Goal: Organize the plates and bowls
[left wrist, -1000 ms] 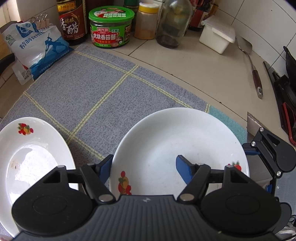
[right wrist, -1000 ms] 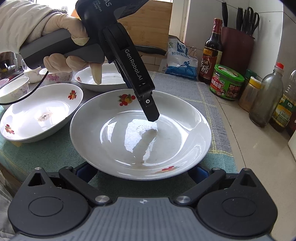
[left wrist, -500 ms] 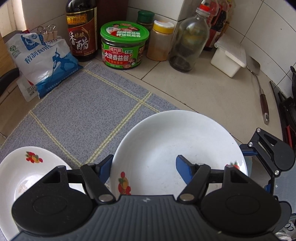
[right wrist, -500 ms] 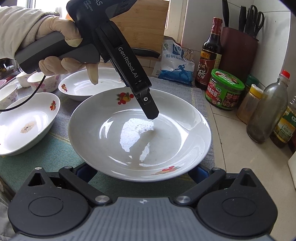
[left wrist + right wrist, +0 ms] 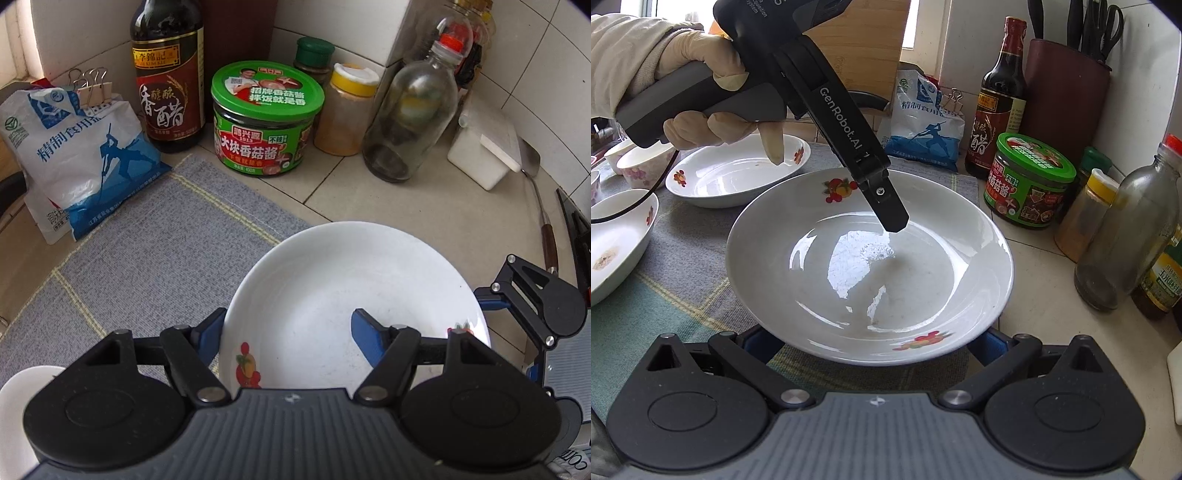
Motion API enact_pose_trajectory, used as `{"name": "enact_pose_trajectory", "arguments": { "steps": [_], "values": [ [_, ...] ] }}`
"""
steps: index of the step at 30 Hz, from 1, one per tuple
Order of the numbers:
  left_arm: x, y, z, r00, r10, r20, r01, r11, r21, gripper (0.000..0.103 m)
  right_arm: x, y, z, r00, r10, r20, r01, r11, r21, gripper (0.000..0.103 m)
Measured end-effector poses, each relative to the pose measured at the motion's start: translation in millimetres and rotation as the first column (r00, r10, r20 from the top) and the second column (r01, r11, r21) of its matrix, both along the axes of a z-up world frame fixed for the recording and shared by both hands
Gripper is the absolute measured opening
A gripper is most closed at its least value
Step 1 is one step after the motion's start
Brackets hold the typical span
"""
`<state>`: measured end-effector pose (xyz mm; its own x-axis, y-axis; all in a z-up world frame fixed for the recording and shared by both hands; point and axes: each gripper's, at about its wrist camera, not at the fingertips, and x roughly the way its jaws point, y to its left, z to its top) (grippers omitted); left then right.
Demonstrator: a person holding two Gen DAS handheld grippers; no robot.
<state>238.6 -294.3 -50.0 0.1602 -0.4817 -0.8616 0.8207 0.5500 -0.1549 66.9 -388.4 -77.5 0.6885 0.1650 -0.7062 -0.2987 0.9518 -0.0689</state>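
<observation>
- Presently the left tool (image 5: 288, 332) grips the wide white fruit-printed plate (image 5: 354, 280) by its near rim, one finger inside.
- Right tool (image 5: 871, 350) sits spread beneath the opposite rim, not clamping.

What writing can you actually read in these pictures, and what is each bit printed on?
"GenRobot.AI": the left gripper, along its arm.
"香醋": the dark vinegar bottle.
"大块香菇酱": the green-lidded jar.
"精制食用盐": the blue and white salt bag; the last character is partly hidden.
The jar's lid text, its small print and the oil bottle label are too small or blurred to read.
</observation>
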Motion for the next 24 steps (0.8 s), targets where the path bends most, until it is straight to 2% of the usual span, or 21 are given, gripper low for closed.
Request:
{"name": "enact_pose_trajectory", "arguments": {
  "steps": [18,24],
  "values": [
    [10,-11,-16,1.000,-0.001,-0.004,0.001,1.000,-0.003,0.072,11,-6,-9,1.000,-0.019,-0.025,0.019,1.000,-0.021,0.103],
    [5,-5,-8,1.000,0.003,0.023,-0.002,1.000,-0.018,0.084,8,-4,-8,0.999,-0.031,-0.035,0.030,0.999,-0.030,0.103]
  ]
}}
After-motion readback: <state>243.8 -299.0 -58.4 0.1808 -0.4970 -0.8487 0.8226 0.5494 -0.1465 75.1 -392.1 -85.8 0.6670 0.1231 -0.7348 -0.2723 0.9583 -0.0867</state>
